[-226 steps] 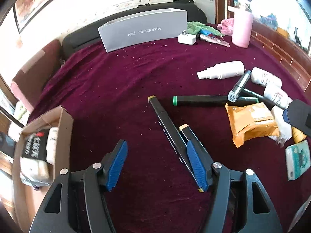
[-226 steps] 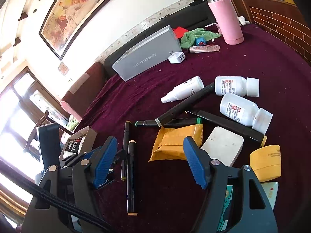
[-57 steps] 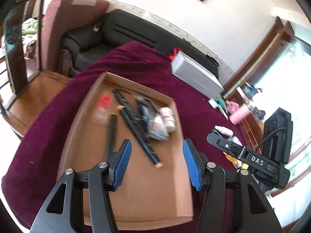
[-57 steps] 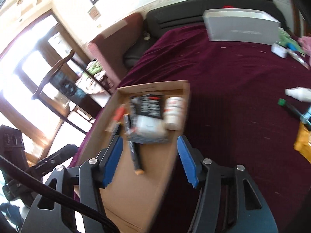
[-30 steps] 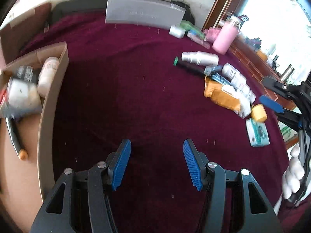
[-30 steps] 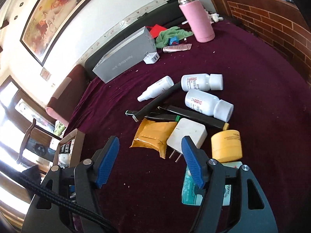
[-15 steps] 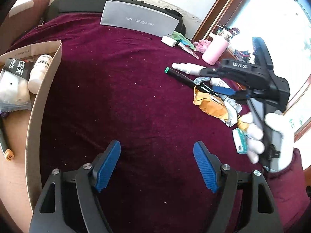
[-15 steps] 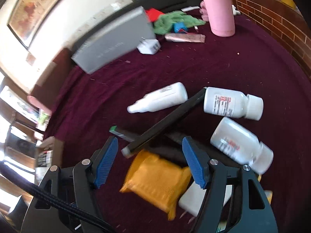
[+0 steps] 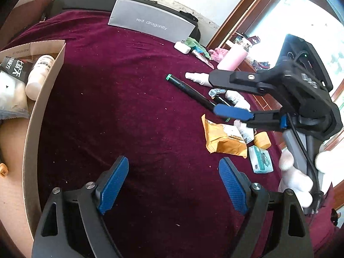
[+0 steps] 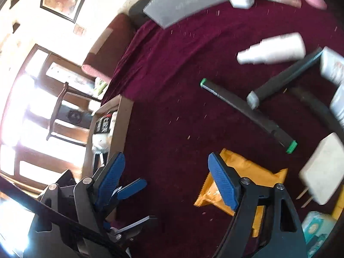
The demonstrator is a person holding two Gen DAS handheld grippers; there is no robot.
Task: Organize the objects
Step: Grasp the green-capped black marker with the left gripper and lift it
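Note:
My left gripper [image 9: 173, 185] is open and empty above bare maroon cloth. My right gripper [image 10: 166, 177] is open and empty; in the left wrist view it [image 9: 223, 94] hovers over the clutter at the right. A black marker with green ends [image 9: 189, 91] [image 10: 247, 111] lies ahead of it. An orange packet [image 9: 223, 137] [image 10: 245, 176] lies just under its right finger. A cardboard box [image 9: 32, 116] [image 10: 120, 118] at the left holds a white bottle [image 9: 39, 73] and packets.
White spray bottle [image 10: 273, 49], grey-capped marker [image 10: 283, 79], white charger [image 10: 322, 169], teal pack [image 9: 261, 161], yellow jar [image 9: 262, 139] lie among the clutter. A grey box [image 9: 150, 21], small white adapter [image 9: 182, 47] and pink flask [image 9: 234, 58] stand at the back.
Both grippers left the box, where markers now lie, and swung back to the clutter. My right gripper has dropped lower and closer to the orange packet and green-ended marker.

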